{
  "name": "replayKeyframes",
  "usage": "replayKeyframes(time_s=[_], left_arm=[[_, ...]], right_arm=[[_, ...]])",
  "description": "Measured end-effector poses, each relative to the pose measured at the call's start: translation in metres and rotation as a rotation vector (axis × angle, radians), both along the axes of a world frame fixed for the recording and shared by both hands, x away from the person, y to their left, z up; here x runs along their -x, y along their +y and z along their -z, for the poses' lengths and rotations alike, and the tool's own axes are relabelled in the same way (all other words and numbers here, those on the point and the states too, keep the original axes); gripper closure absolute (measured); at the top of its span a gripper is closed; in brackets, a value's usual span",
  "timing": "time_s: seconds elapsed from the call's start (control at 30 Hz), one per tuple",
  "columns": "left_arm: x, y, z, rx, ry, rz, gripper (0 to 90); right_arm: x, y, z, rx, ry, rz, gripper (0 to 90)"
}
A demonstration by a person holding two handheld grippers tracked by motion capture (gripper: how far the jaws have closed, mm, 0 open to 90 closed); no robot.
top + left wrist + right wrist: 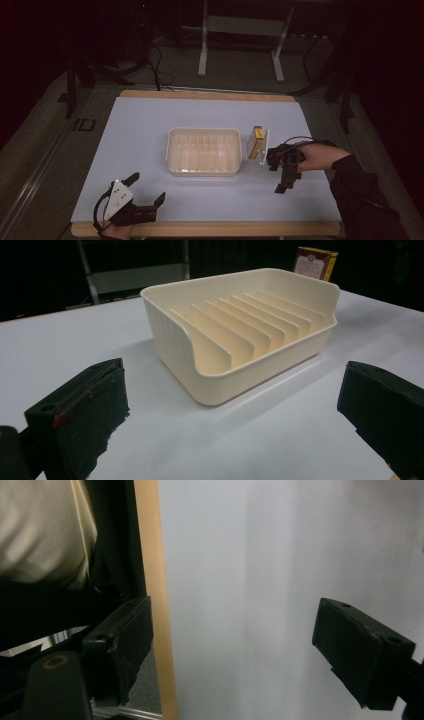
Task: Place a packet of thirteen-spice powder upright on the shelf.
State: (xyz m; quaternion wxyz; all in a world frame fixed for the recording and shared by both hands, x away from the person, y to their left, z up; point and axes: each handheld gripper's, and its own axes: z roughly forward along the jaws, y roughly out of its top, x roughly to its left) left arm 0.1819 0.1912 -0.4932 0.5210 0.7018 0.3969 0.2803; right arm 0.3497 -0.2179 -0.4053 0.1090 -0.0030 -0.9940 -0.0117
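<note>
While my right gripper point(286, 181) hung beside the yellow box point(256, 142), jaws apart and empty, my left gripper point(145, 192) gaped toward the cream rack point(204, 151).

Smooth cream plastic rack point(240, 335); matt white tabletop point(280, 435).

Dim room, dark surroundings; lit white table point(150, 125); soft shadows, slight blur.

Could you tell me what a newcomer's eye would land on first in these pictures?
Probably the cream slotted tray at the middle of the white table, with the small yellow box standing just beside it. Next, the open right gripper near that box, and the open left gripper at the near edge.
</note>
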Motion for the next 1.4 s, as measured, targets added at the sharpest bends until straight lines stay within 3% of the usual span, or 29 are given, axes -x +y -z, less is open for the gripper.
replayKeyframes(time_s=[0.23, 0.4, 0.63, 0.8, 0.83, 1.4], left_arm=[[0.002, 0.001, 0.0, -0.002, 0.001, -0.005, 0.0], [0.003, 0.002, 0.0, -0.003, -0.002, -0.008, 0.0], [0.005, 0.004, 0.0, -0.001, -0.003, -0.015, 0.0], [0.006, 0.004, 0.0, -0.006, -0.001, -0.017, 0.0], [0.006, 0.004, 0.0, -0.008, -0.001, -0.017, 0.0], [0.009, 0.007, 0.0, 0.005, -0.001, -0.026, 0.0]], right_arm=[[-0.004, 0.013, -0.003, -0.008, -0.011, -0.009, 16.2], [-0.004, 0.021, -0.011, -0.039, -0.033, -0.049, 16.3], [-0.004, 0.029, -0.019, -0.042, -0.048, -0.073, 16.2], [-0.007, 0.031, -0.024, -0.065, -0.054, -0.08, 16.3], [-0.01, 0.033, -0.029, -0.087, -0.065, -0.087, 16.4], [-0.034, 0.037, -0.051, -0.117, -0.118, -0.063, 15.4]])
